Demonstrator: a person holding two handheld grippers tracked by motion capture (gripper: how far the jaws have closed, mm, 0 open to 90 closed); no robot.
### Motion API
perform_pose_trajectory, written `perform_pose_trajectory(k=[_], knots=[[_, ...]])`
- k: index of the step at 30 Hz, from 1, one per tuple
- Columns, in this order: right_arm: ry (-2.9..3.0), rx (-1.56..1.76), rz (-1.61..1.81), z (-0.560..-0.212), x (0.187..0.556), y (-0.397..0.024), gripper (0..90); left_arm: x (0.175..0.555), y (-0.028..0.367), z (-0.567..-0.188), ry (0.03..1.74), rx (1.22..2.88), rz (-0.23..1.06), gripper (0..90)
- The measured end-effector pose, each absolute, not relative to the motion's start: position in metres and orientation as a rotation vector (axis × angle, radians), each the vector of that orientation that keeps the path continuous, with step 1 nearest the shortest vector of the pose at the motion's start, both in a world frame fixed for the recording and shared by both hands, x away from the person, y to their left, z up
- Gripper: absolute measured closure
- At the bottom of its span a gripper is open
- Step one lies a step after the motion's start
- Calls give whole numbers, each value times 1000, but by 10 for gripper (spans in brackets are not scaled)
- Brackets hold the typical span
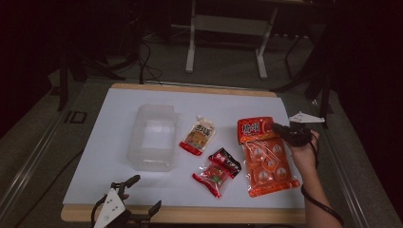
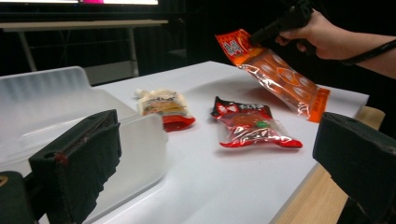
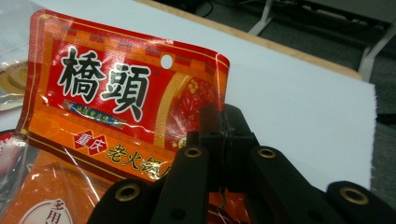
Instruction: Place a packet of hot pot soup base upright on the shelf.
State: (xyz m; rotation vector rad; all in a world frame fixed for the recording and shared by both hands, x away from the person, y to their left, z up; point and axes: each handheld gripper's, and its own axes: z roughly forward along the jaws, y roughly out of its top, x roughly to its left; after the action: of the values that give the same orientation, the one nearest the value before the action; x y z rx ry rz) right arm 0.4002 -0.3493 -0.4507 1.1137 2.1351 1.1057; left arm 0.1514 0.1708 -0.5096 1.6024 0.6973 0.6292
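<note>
My right gripper (image 1: 279,128) is shut on the top right corner of a large orange packet (image 1: 264,156) with a red header. In the left gripper view the orange packet (image 2: 275,74) hangs tilted, top end raised off the white table, lower end near the surface, the right gripper (image 2: 261,35) above it. The right gripper view has the black jaws pressed together on the packet's header (image 3: 126,98). My left gripper (image 1: 142,192) stands open at the table's front left edge, its wide-apart fingers (image 2: 79,158) holding nothing, facing a clear plastic bin (image 1: 152,137).
A cream and red sauce pouch (image 1: 197,136) lies right of the bin. Two small red snack packets (image 1: 217,172) lie nearer the front. The white sheet (image 1: 119,166) covers a wooden table with its edge (image 1: 190,214) at the front. Dark floor and a desk frame (image 1: 228,33) lie beyond.
</note>
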Motion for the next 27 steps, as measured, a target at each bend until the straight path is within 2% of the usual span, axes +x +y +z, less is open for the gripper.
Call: perform_pose_trajectory(k=[11, 15, 27], knots=[[2098, 1020, 1154, -424, 376, -348, 891, 156, 158, -506, 675, 1614, 593, 21], [2089, 987, 1171, -417, 369, -346, 891, 156, 155, -502, 654, 1635, 631, 32], [2030, 839, 1271, -389, 322, -343, 890, 160, 133, -495, 651, 1691, 566, 33]])
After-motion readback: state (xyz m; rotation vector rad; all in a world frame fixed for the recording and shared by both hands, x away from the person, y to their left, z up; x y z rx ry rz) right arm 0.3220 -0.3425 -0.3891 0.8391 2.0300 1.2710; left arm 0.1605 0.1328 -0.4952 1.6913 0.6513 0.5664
